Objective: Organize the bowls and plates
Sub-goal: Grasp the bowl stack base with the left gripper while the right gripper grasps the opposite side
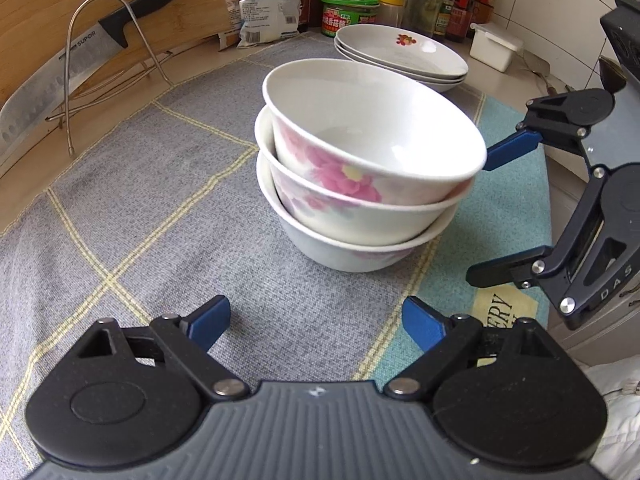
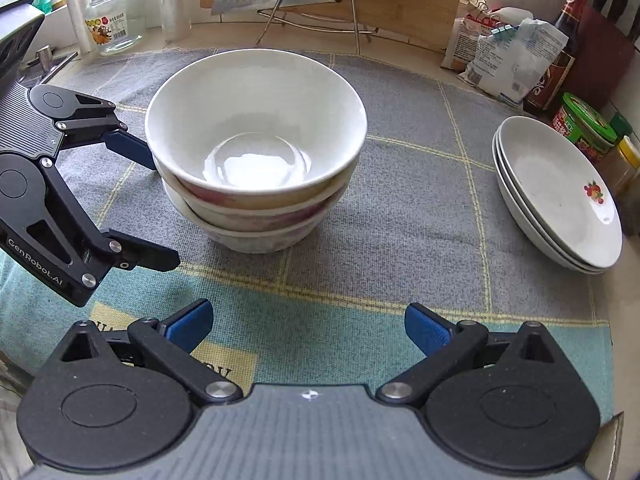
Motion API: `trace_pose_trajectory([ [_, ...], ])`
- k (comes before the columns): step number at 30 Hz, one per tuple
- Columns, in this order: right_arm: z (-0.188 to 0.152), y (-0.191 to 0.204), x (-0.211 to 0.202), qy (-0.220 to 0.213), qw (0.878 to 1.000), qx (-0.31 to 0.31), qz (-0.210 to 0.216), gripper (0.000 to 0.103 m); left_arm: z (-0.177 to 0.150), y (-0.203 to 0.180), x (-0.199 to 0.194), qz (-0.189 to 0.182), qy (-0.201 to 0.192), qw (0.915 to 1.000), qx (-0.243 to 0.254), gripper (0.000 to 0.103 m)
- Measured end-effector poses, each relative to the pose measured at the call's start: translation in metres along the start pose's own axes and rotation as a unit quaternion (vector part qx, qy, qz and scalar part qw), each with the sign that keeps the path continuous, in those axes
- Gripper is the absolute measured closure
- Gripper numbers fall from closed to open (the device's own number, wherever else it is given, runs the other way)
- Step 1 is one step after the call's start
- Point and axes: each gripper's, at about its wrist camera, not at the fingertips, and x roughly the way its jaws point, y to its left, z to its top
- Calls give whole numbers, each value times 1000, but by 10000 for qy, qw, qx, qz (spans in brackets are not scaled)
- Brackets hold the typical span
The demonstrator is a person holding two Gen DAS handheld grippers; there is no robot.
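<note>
Stack of three white ceramic bowls with pink flower print (image 1: 360, 168) stands on the grey checked cloth (image 1: 140, 200), ahead of both pairs of jaws, nothing between them. Left gripper (image 1: 316, 322): jaws apart, empty. Right gripper (image 2: 308, 326): jaws apart, empty. Stack of three white shallow plates (image 2: 560, 196) lies beyond, well apart. Only the right wrist view shows a clear glass jar (image 2: 114, 20).
</note>
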Motion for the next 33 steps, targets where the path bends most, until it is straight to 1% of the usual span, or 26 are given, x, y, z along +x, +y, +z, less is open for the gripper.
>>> trace_pose_trajectory([
  [4, 8, -10, 14, -32, 9983, -482, 326, 0, 6, -8, 5, 242, 32, 9994, -236, 10],
  [7, 14, -20, 24, -84, 9942, -870, 622, 0, 10, -16, 11, 451, 99, 9984, -341, 6],
  [9, 19, -26, 31, -103, 9902, -1133, 809, 0, 12, -22, 14, 640, 126, 9971, -392, 5],
  [10, 20, -28, 33, -106, 9880, -1267, 876, 0, 12, -23, 15, 706, 129, 9965, -419, 3],
  [11, 22, -31, 35, -139, 9846, -1420, 1009, 0, 12, -23, 16, 739, 144, 9959, -504, 1],
  [14, 26, -35, 39, -157, 9764, -1707, 1316, 0, 12, -25, 15, 819, 108, 9948, -590, 0],
  [16, 28, -37, 40, -177, 9726, -1830, 1422, 0, 11, -25, 14, 853, 107, 9943, -633, 0],
  [19, 30, -37, 41, -207, 9675, -2010, 1524, 0, 10, -25, 14, 871, 89, 9940, -655, 0],
  [24, 28, -41, 42, -429, 9606, -2174, 1680, 0, 13, -25, 15, 852, 76, 9945, -605, 0],
  [26, 27, -40, 42, -463, 9606, -2164, 1683, 0, 13, -24, 16, 763, -20, 9960, -465, 0],
  [30, 27, -40, 40, -435, 9598, -2195, 1695, 0, 16, -19, 19, 565, -76, 9982, -182, 0],
  [33, 27, -43, 40, -471, 9562, -2286, 1767, 0, 17, -15, 20, 364, -158, 9992, 103, 0],
])
